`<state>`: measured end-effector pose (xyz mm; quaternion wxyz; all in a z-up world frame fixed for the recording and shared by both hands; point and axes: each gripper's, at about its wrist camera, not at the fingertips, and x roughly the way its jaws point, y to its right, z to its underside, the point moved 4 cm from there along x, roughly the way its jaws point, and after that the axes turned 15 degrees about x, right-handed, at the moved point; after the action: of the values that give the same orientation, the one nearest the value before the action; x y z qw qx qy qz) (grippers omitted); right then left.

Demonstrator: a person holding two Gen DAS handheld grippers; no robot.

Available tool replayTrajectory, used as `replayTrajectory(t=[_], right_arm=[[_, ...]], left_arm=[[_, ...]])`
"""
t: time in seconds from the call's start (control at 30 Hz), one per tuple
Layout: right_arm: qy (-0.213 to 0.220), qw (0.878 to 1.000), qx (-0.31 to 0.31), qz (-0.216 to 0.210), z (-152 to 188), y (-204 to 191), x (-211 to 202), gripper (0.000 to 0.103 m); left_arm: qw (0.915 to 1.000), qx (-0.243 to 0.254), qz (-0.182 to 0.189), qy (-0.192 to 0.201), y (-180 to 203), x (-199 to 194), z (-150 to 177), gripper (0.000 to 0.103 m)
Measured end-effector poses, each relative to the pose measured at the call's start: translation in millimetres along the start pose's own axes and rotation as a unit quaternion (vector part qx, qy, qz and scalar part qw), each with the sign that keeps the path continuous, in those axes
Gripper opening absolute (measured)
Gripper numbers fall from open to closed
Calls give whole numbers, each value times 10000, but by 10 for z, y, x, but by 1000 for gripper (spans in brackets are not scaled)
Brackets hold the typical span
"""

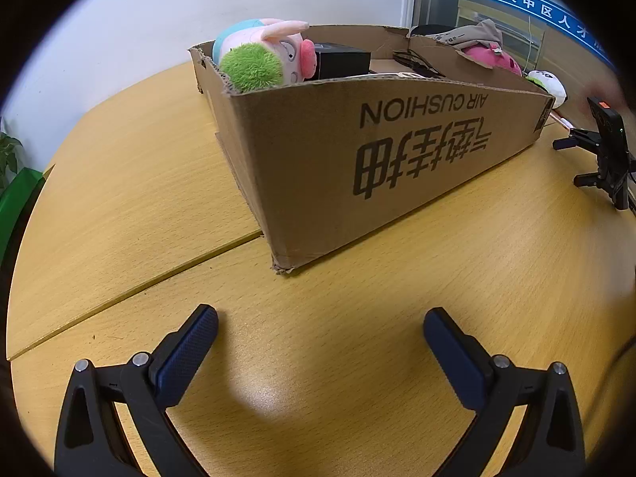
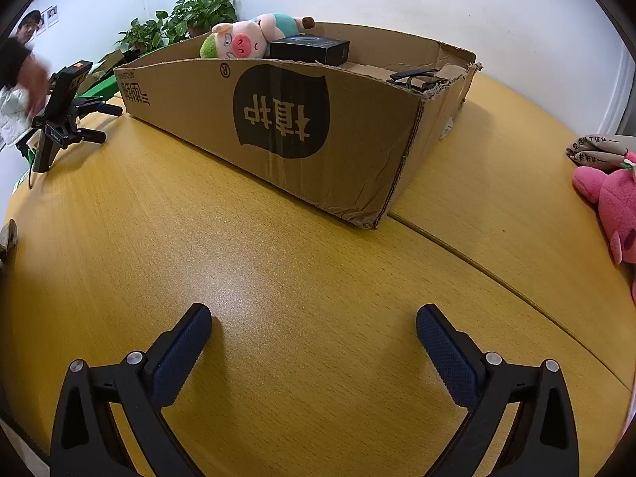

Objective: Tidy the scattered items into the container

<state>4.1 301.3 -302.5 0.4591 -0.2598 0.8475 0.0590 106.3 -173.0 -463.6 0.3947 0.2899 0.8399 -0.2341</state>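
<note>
An open cardboard box (image 1: pixel 381 151) stands on the wooden table; it also shows in the right wrist view (image 2: pixel 278 119). Inside lie a pig plush with a green tuft (image 1: pixel 262 55) (image 2: pixel 242 39), a small black box (image 1: pixel 342 61) (image 2: pixel 310 49) and black cables (image 1: pixel 417 63) (image 2: pixel 413 75). A pink plush (image 2: pixel 612 206) and a beige cloth bag (image 2: pixel 600 151) lie on the table to the right of the box; both show behind it in the left wrist view, the plush (image 1: pixel 493 57) and the bag (image 1: pixel 473 33). My left gripper (image 1: pixel 320 328) and right gripper (image 2: pixel 314 324) are open and empty above the table, in front of the box.
A white and green plush (image 1: pixel 550 85) lies beyond the box's far corner. A black phone on a tripod (image 1: pixel 604 151) (image 2: pixel 63 115) stands on the table. Potted plants (image 2: pixel 183 20) stand by the wall. A person (image 2: pixel 20 79) is at the table's far side.
</note>
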Motion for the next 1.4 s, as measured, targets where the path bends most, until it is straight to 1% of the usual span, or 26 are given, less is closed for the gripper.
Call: replayTrajectory(t=[0.07, 0.17, 0.23, 0.3, 0.37, 0.43, 0.47, 0.5, 0.53, 0.57, 1.1, 1.17, 1.4], right_arm=[[1, 10000, 0, -1, -3, 3, 3, 103], [3, 10000, -1, -3, -5, 7, 11, 103], [4, 10000, -2, -3, -5, 10, 15, 103], [5, 10000, -2, -3, -5, 12, 21, 103], [7, 10000, -2, -3, -8, 14, 24, 103], [7, 10000, -2, -3, -8, 15, 26, 103], [8, 10000, -1, -4, -9, 17, 29, 103], [9, 10000, -1, -4, -8, 17, 33, 103], [9, 10000, -1, -4, -9, 18, 33, 103], [9, 10000, 0, -3, -6, 18, 39, 103], [17, 10000, 9, 2, -13, 29, 62, 103], [17, 10000, 11, 2, -12, 30, 68, 103], [24, 10000, 10, 5, -13, 51, 115, 103]], left_arm=[[10000, 21, 32, -18, -145, 42, -107, 103], [10000, 36, 44, -14, -157, -58, -62, 103], [10000, 32, 35, -9, -165, -231, -12, 103], [10000, 25, 32, -11, -319, -362, -64, 103], [10000, 26, 32, -10, -294, -396, 31, 103], [9999, 93, 77, -7, -391, -408, -134, 103], [9999, 96, 82, -6, -408, -429, -113, 103], [9999, 97, 87, -12, -525, -430, -260, 103], [9999, 99, 90, -20, -659, -413, -477, 103], [9999, 106, 97, -20, -699, -408, -532, 103], [9998, 154, 139, -13, -749, -422, -483, 103], [9998, 158, 136, -15, -770, -246, -970, 103], [9998, 160, 138, -13, -766, -256, -974, 103]])
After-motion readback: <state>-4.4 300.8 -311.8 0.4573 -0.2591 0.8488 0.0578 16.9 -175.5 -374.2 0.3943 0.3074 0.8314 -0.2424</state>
